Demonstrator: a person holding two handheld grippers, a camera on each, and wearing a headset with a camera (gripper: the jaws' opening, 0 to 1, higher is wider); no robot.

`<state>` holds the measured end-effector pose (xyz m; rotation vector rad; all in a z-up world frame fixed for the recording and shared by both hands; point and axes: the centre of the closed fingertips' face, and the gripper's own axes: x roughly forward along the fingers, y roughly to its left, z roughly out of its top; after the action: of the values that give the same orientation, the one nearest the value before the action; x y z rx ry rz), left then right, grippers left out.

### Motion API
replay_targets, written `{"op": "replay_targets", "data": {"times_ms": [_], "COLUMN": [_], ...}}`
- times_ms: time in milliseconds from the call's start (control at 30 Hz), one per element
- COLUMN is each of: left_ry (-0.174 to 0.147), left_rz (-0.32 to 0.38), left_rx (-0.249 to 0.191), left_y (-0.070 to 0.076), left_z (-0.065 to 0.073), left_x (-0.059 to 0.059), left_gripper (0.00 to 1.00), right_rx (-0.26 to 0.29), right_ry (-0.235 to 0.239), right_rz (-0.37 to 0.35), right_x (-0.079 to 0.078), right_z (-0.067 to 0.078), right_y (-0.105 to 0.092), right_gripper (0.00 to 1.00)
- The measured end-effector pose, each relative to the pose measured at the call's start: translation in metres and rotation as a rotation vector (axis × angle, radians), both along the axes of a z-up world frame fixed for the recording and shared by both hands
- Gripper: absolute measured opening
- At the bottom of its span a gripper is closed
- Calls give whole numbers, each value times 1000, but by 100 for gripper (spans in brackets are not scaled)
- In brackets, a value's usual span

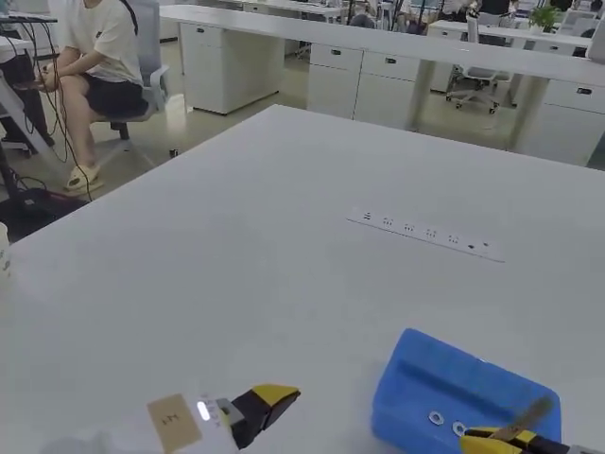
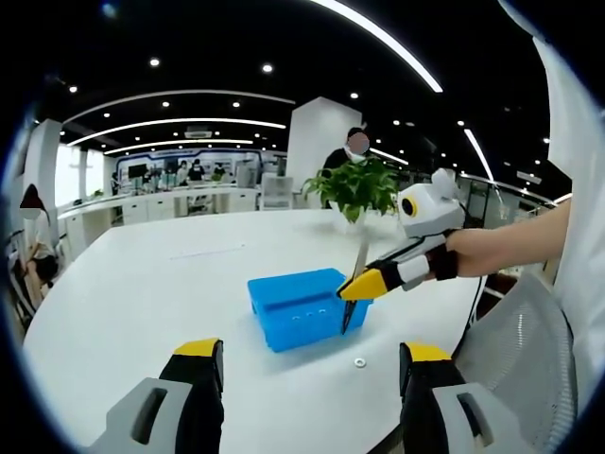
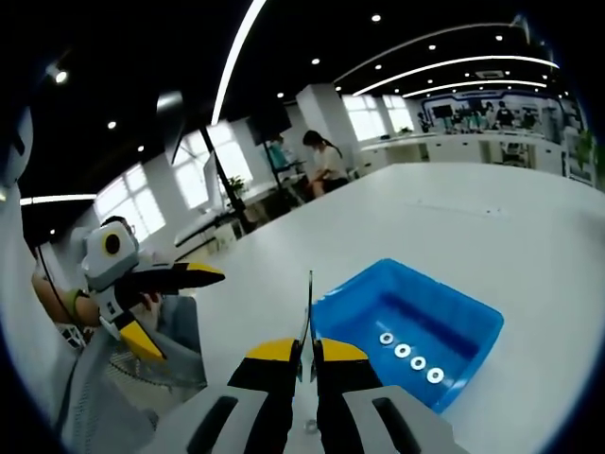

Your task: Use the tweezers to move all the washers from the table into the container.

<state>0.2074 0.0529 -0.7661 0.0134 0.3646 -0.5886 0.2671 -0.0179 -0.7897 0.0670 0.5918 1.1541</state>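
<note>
A blue container sits on the white table at the near right, with several washers lying in a row inside it. One washer lies on the table in front of the container. My right gripper is shut on thin metal tweezers, whose tips point down at the container's near corner. In the head view that gripper is at the container's near edge. My left gripper stands open with nothing between its jaws, off to the left of the container.
A flush power strip runs across the table beyond the container. A person sits on a chair at the far left, past the table's edge. White cabinets line the back. A potted plant stands on the table.
</note>
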Motion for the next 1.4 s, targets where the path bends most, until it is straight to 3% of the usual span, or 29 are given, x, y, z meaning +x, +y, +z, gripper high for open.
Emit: {"op": "replay_targets", "data": {"times_ms": [633,833,1267,1400], "left_ry": [8,13,16,15], "left_rz": [-11,-14,-20,-19], "left_rx": [14,19,28,29], "left_y": [-1,-2,-3,-2], "left_z": [-3,-4,-5,-5], "left_x": [-1,-1,-2,-2], "left_gripper": [76,76,76,76], "right_rx": [-79,-84,-141,-173], "right_ry": [57,68,20,-34], "right_rz": [13,14,65,107], "right_x": [-19,-22,-29,-33], "right_z": [-36,-39,-45,-45], "right_y": [-12,-13,-11,-10], "right_gripper": [4,4,4,4]}}
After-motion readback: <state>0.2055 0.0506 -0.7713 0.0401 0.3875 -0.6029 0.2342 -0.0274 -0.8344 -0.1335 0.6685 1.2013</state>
